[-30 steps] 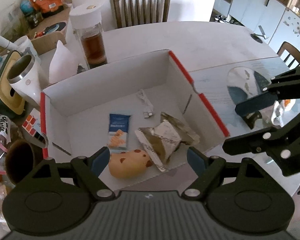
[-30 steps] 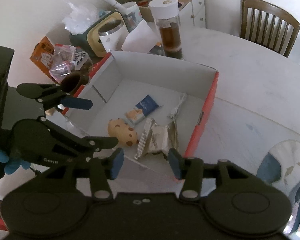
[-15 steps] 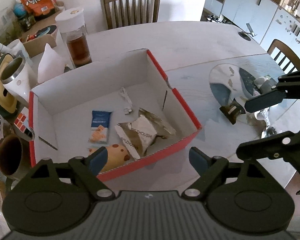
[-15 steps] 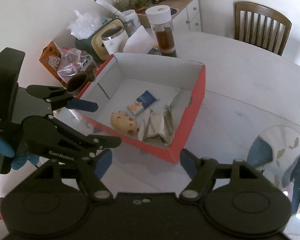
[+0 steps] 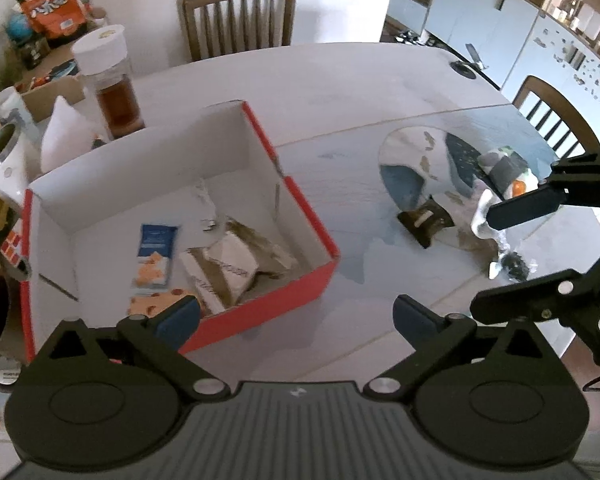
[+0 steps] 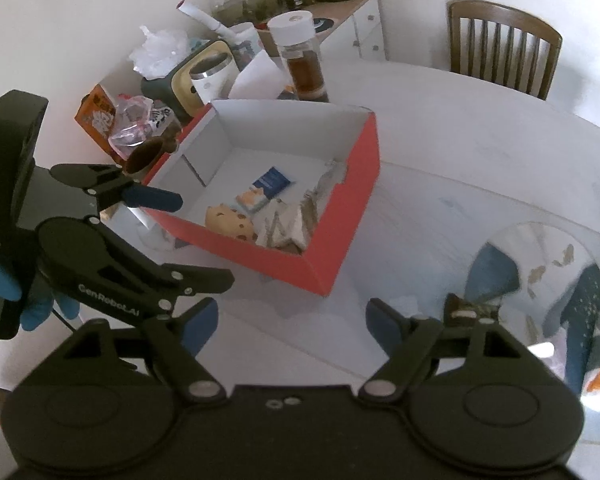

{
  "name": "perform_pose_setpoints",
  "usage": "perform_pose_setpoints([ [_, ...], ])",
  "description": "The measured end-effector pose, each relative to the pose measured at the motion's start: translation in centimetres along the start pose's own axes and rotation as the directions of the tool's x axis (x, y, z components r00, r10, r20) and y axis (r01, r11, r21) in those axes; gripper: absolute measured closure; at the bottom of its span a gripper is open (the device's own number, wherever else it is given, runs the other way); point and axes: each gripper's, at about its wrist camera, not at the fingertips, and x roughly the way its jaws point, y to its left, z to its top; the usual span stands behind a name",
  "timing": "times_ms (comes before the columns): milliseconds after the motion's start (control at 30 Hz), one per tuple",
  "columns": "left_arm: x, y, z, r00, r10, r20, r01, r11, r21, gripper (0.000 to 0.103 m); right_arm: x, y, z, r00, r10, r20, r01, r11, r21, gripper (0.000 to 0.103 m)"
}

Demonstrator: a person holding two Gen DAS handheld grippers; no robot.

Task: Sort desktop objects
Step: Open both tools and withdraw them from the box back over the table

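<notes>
Box: red box [image 5: 260,312] on the desk [image 5: 340,80], cookie [image 6: 230,222], blue pack [image 5: 156,250] & foil bag [image 5: 228,268] already in it.
Next thing: small brown packet [image 5: 424,220] on the shiny mat, just beside a plush toy [image 5: 504,176].
Feel: prob. light, thin, crinkly; may slide.
Hold: pinch across its short sides.
Left gripper [image 5: 296,314]: opening wide, nothing in it.
Right gripper [image 6: 290,320]: opening wide, nothing in it.

black hand-held gripper [image 5: 296,314], blue pads, blue glove [image 6: 4,284]
</notes>
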Motion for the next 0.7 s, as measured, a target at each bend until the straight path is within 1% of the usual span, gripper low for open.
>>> perform_pose_setpoints([
  [400,0.8,-4.7,0.9,0.999,-0.035,-0.001,0.035,0.998,0.049,0.0,-2.2,-4.3,-3.1,0.999,-0.037,0.006,0.036,0.997,0.075,0.021],
  [700,1.7,-8.6,1.6,0.998,-0.059,-0.006,0.059,0.994,0.097,0.0,-3.8,-8.1,-5.9,0.997,-0.08,0.001,0.079,0.986,0.143,0.021],
])
